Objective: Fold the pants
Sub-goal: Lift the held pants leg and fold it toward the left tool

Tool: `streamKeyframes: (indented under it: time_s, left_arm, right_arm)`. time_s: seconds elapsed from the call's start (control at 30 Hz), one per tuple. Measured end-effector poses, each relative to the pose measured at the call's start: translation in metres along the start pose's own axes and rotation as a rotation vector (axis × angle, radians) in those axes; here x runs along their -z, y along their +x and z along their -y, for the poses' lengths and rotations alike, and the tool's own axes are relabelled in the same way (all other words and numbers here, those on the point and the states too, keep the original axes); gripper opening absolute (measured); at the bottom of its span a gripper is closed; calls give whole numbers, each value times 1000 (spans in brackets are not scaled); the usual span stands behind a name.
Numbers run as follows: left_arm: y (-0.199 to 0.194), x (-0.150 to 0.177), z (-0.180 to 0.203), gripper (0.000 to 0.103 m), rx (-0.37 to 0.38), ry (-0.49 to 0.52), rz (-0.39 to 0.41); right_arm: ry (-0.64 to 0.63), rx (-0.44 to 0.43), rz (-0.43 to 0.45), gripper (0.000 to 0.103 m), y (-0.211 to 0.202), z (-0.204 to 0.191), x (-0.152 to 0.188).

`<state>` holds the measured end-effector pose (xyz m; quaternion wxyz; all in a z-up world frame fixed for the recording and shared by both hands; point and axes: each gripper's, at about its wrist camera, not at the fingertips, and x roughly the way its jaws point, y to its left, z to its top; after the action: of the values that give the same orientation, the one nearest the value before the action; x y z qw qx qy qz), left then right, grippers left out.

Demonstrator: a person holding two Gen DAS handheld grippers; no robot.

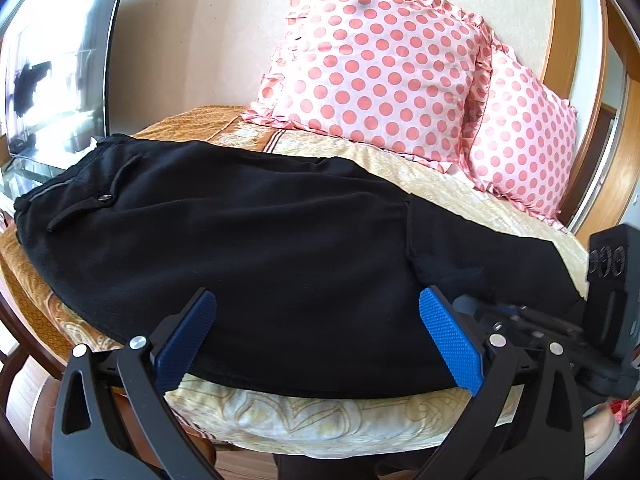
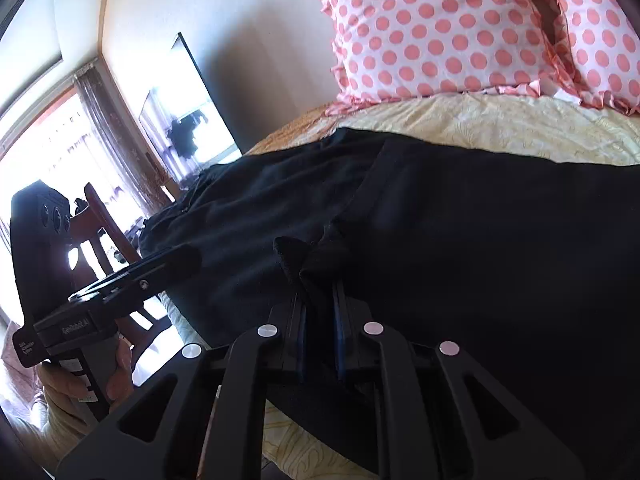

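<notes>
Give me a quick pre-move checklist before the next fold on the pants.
1. Right tool shut on the pants' fabric: ok, a bunched edge sits between its closed jaws.
2. Left tool free: ok, jaws wide open, nothing between them.
3. Pants lying flat on the bedspread: ok, mostly smooth, waistband end to the left.
4. Pillows clear of the pants: ok, behind them, apart.
5. Two tools clear of each other: cannot tell, they look close in both views.
6. Both layers in the right tool's grip: cannot tell.

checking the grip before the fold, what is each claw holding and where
Right claw pinches a bunched edge of the black fabric pants. Left claw is open, holding nothing.
</notes>
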<state>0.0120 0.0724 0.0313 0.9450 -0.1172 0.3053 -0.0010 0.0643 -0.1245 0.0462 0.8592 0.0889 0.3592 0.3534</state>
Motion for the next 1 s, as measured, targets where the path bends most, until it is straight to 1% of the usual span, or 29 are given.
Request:
streamKeyframes:
  time_s: [0.1,0.13,0.17,0.2,0.23,0.27,0.3,0.33,0.37,0.4,0.43,0.47,0.53,0.57,0.63,0.67,0.7,0.73,0.77,0.8,0.83,0.9,0.97,1.0]
  left_arm:
    - [2,0,1,101,-3,4,-7]
    - [2,0,1,101,-2,7,-8]
    - [2,-1,1,101,-2,8,-7]
    - [2,-1,1,101,-1,8,-4]
    - [2,-1,1,101,-2,8,-3]
    - [2,-1,1,101,-2,8,-4]
    - [3,-1,0,101,-3,8,-5]
    - [3,-2,-1,101,-5,8,-5]
    - [3,-2,-1,101,-11,7,-4]
    - [2,-2,-2,101,-13,5,-2]
    - [1,-3,-3,101,-13,4,2]
    - [0,-2,-3,101,-13,3,4]
    - [0,-2,-3,101,-15,5,5]
    - [1,-2,-3,101,-16,9,4]
    - [2,-2,-2,101,-17,15,-1]
    - [3,-2,-1,101,-17,16,-3]
    - [2,-2,0,101,-13,16,-2]
    - [2,-2,1,101,-8,17,2]
    - [2,-1,1,101,-9,18,5]
    - [3,-1,2,101,-13,20,6]
    - [4,-1,2,101,-17,20,4]
    - [4,-3,1,101,-18,3,3]
    - [0,-5,-2,101,-13,-20,18]
    - [-4,-6,-4,101,-11,-31,32]
  right_arm:
    - [-74,60,-23,14,7,-11,5]
    - [-113,70,-27,21,7,-17,8]
    - [-136,66,-23,37,5,-21,9]
    - [-157,29,-33,46,3,-27,12]
    - [-170,-20,-43,60,1,-29,14]
    - [-183,-59,-41,61,-4,-34,15]
    - [-198,-69,-13,61,-14,-37,15]
    - [-208,-50,20,61,-22,-37,13]
    - [-215,-11,61,61,-31,-35,12]
    - [-220,66,112,61,-42,-28,8]
    - [-221,154,146,61,-49,-21,5]
    - [-226,269,179,61,-58,-10,1]
    - [-234,387,171,61,-62,5,-4]
    - [-230,428,158,61,-60,12,-6]
    - [-196,462,119,61,-59,25,-7]
    - [-191,469,113,61,-60,29,-5]
    - [-195,456,117,61,-63,29,-2]
    - [-203,413,122,61,-65,27,0]
    - [-212,361,119,61,-69,20,5]
    - [-227,279,109,61,-65,13,6]
    - [-242,223,99,61,-60,4,7]
    - [-276,114,65,58,-40,-15,8]
    - [-295,53,20,52,-21,-26,8]
    - [-307,29,-9,51,-9,-33,9]
